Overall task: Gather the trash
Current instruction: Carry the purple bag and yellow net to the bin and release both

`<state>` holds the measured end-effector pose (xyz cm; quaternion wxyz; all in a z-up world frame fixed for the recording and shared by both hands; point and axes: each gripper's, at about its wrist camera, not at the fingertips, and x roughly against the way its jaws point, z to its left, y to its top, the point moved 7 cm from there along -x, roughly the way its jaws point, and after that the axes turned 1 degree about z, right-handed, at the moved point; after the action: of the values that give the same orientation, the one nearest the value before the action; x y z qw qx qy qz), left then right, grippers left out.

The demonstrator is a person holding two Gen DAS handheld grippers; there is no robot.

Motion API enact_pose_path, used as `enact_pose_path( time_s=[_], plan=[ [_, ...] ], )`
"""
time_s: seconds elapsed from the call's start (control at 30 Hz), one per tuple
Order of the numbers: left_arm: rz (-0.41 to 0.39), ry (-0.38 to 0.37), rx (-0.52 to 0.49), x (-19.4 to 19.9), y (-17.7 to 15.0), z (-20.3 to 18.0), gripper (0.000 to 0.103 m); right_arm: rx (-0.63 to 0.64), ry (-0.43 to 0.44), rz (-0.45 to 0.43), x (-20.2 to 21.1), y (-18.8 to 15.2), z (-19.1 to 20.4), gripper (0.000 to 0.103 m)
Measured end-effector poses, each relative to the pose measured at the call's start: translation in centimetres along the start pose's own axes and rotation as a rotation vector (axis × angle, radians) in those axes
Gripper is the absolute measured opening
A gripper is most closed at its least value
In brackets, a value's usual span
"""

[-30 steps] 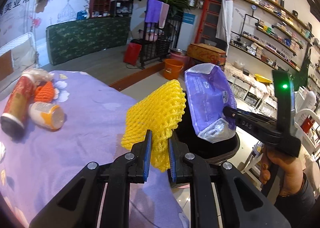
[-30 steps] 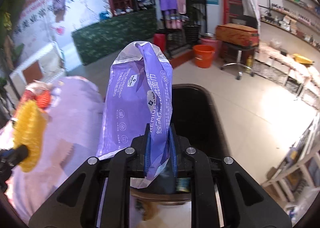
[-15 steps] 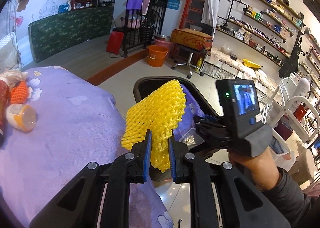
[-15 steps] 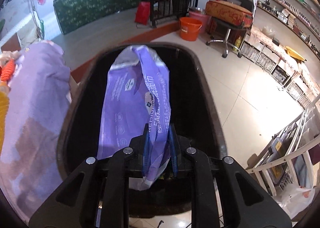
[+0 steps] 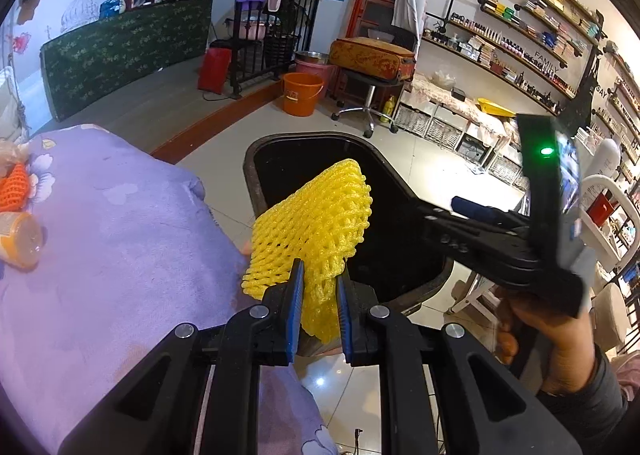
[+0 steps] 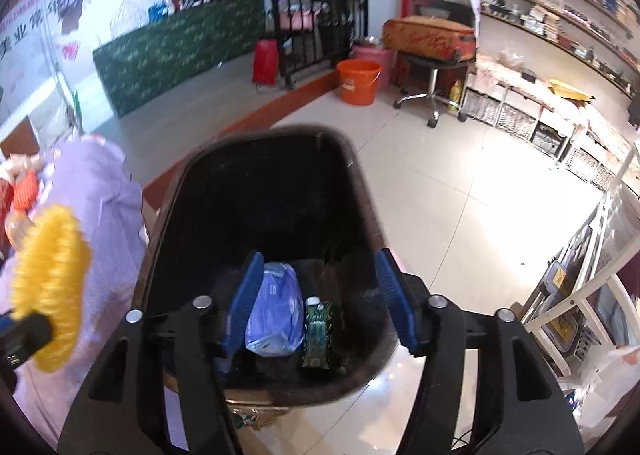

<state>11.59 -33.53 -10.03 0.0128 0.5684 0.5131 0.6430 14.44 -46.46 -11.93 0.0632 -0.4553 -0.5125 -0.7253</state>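
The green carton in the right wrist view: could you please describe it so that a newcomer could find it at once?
Look into the black trash bin beside the purple-covered table. At its bottom, the green carton lies right of a crumpled purple bag. Its white cap and dark green print set it apart.

Yellow foam netting, glossy purple plastic bag, soft lilac tablecloth, shiny floor tiles.

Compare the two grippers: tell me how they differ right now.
The left gripper is shut on the yellow foam net; the right gripper is open and empty. The left one holds its load beside the bin; the right one hangs over it, above the purple bag. Both have blue pads.
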Motion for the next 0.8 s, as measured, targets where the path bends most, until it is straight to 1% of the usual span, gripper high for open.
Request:
enact_pose_path(
  time_s=[0.13, 0.3, 0.37, 0.53, 0.63, 0.73, 0.8],
  plan=[
    [0.028, -0.019, -0.022, -1.5, 0.5, -0.6, 0.015, -0.033, -0.009, -0.030, 1.7, 0.6, -1.4, 0.066],
    [0.065, -0.035, -0.041, -3.5, 0.8, -1.8, 0.015, -0.060, -0.022, -0.059, 3.2, 1.0, -2.6, 0.068],
    [0.080, -0.042, -0.059, -4.4, 0.9, -2.3, 0.015, -0.064, -0.032, -0.069, 3.6, 1.1, -3.0, 0.071],
    [0.118, -0.053, -0.066, -6.1, 0.9, -2.8, 0.015, -0.088, -0.048, -0.086, 4.2, 1.2, -4.4, 0.071],
    [0.150, -0.073, -0.061, -7.2, 1.2, -2.8, 0.015, -0.103, -0.060, -0.089, 4.5, 1.0, -5.4, 0.071],
    [0.174, -0.076, -0.071, -7.9, 0.9, -3.4, 0.015, -0.114, -0.068, -0.086, 4.5, 0.8, -6.0, 0.071],
    [0.189, -0.079, -0.075, -8.4, 0.8, -3.7, 0.018, -0.124, -0.071, -0.082, 4.4, 0.7, -6.3, 0.071]
  ],
)
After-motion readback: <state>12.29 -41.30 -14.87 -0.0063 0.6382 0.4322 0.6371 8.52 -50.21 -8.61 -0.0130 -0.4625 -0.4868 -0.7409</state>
